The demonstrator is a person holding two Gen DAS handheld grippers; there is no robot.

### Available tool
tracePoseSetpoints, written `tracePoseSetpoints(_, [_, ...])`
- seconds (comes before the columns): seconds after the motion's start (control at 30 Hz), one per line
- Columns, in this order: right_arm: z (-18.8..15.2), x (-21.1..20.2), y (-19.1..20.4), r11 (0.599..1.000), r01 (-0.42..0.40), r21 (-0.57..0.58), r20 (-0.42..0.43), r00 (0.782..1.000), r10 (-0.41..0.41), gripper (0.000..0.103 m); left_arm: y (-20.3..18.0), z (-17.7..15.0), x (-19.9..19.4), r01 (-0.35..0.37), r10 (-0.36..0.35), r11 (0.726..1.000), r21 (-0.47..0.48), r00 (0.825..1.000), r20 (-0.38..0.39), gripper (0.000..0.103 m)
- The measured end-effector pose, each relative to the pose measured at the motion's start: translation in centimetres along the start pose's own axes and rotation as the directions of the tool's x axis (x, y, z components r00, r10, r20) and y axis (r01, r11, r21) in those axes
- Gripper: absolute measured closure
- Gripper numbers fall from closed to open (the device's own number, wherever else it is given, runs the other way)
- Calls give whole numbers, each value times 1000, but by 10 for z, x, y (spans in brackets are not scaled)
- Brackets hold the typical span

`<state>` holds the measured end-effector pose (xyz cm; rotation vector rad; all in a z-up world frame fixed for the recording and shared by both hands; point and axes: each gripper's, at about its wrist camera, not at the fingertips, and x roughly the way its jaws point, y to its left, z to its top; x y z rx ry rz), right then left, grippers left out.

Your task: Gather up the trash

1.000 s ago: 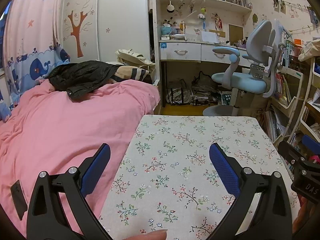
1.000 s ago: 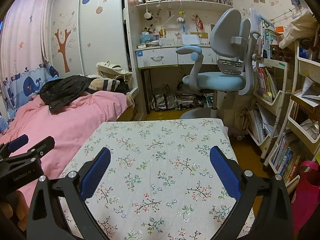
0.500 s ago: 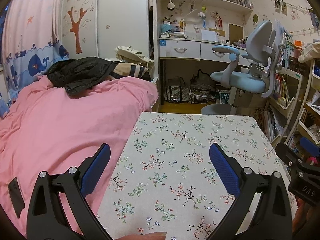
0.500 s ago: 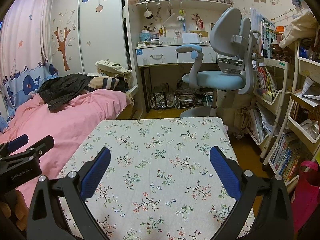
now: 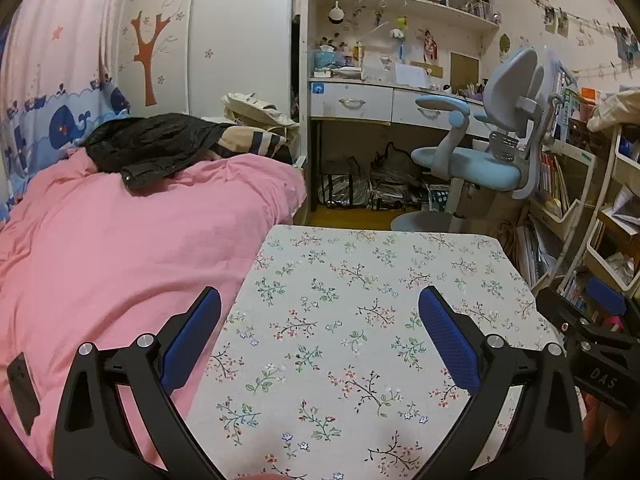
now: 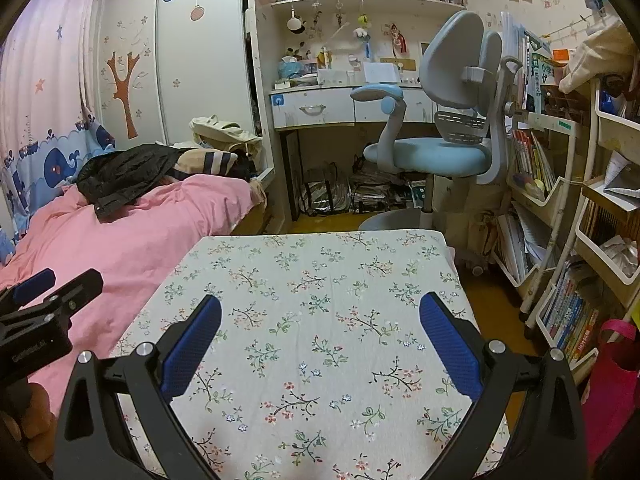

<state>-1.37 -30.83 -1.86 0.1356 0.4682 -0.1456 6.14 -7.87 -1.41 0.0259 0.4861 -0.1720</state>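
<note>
My left gripper point(image 5: 320, 312) is open and empty, held above the near left part of a table with a floral cloth point(image 5: 380, 280). My right gripper point(image 6: 320, 316) is open and empty above the same table point(image 6: 320, 264). No trash shows on the cloth in either view. The right gripper also shows at the right edge of the left wrist view point(image 5: 592, 344). The left gripper also shows at the left edge of the right wrist view point(image 6: 44, 312).
A bed with a pink cover point(image 5: 100, 248) lies left of the table, with a black jacket point(image 5: 152, 148) on it. A blue desk chair point(image 6: 436, 148) and a desk point(image 6: 320, 108) stand beyond. Book shelves point(image 6: 560, 208) and a pink bag point(image 6: 612, 380) are at the right.
Both views have tilted slightly downward and drawn back a little over the table. Both grippers stay open and empty.
</note>
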Motion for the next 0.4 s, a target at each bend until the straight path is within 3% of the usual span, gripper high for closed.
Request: tracePoseSetpoints(0.4, [-2, 5, 0, 1000, 5, -4, -32, 999, -5, 8, 6, 1, 12, -11, 8, 1000, -28, 996, -87, 7])
